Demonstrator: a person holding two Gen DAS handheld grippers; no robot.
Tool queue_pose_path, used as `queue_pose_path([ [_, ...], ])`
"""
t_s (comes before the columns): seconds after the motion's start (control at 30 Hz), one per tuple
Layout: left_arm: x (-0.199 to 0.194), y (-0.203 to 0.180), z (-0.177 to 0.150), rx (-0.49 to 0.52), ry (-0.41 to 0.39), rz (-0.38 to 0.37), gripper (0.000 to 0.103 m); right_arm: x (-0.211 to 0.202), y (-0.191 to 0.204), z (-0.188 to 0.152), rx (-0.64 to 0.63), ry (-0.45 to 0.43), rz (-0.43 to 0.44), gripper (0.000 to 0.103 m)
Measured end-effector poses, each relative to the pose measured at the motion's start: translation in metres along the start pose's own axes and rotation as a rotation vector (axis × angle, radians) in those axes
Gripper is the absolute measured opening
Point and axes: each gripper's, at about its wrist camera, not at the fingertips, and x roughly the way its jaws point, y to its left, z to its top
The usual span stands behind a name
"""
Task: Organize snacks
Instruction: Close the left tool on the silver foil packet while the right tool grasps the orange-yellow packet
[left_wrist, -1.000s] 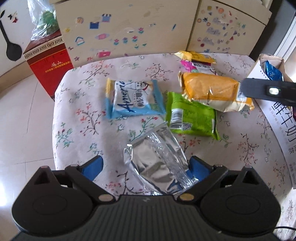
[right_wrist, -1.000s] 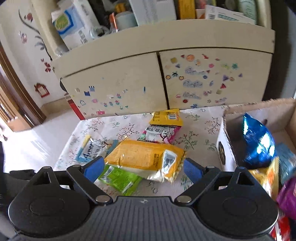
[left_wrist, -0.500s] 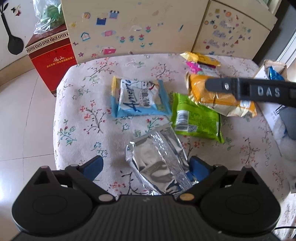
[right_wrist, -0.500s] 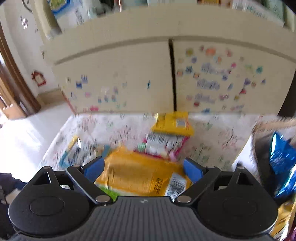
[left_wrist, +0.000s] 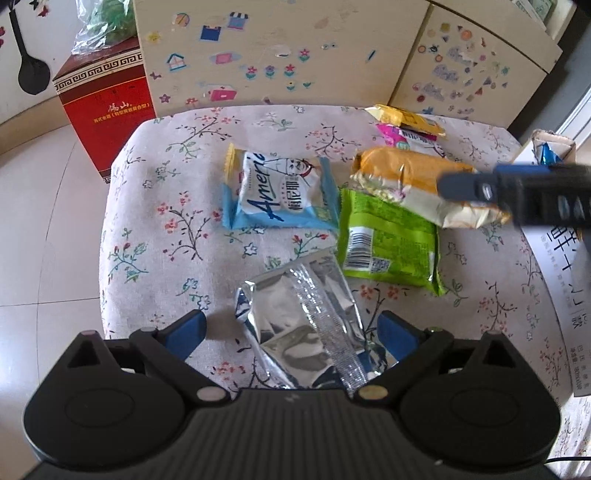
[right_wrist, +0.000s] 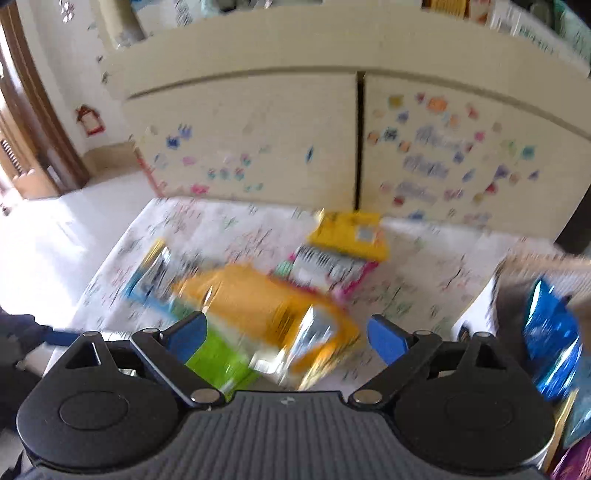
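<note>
Several snack packets lie on a floral-cloth table. My left gripper is open over a silver foil packet at the near edge. Beyond it lie a blue-and-white packet, a green packet, an orange packet, a pink packet and a yellow packet. My right gripper is open and empty just above the orange packet; one of its fingers shows in the left wrist view. The right wrist view is blurred.
A cardboard box with a blue bag in it stands at the table's right edge. A stickered cream cabinet stands behind the table. A red box sits on the floor at the far left.
My right gripper has moved left and down toward the orange packet. The left gripper has stayed open over the silver packet, shifting slightly.
</note>
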Motion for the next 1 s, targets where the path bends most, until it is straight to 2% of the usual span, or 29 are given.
queue_pose_path([
  [0.2, 0.002, -0.001, 0.001, -0.001, 0.004, -0.003, 0.098, 0.012, -0.006, 0.004, 0.058, -0.078, 0.015, 0.098],
  [0.4, 0.004, -0.004, 0.001, 0.009, 0.001, 0.014, 0.098, 0.035, -0.002, -0.001, 0.035, 0.001, 0.067, 0.099],
  [0.53, 0.005, -0.003, 0.001, 0.004, 0.001, 0.037, 0.098, 0.030, 0.002, -0.003, -0.036, 0.090, 0.171, 0.097],
  [0.67, 0.005, -0.001, 0.001, -0.002, -0.002, 0.046, 0.098, 0.021, -0.001, 0.000, -0.033, 0.078, 0.201, 0.097],
  [0.8, 0.005, -0.002, 0.000, 0.008, -0.006, 0.052, 0.098, 0.021, -0.007, 0.006, 0.022, 0.029, 0.148, 0.097],
  [0.9, 0.007, -0.004, 0.001, 0.018, -0.007, 0.056, 0.098, 0.031, -0.004, 0.003, 0.013, 0.023, 0.107, 0.097],
  [0.97, 0.008, -0.005, 0.001, 0.018, -0.007, 0.058, 0.098, 0.041, 0.000, -0.001, -0.002, 0.039, 0.097, 0.095],
  [1.0, 0.008, -0.006, 0.002, 0.020, -0.008, 0.059, 0.098, 0.047, 0.001, -0.001, -0.009, 0.044, 0.104, 0.090],
])
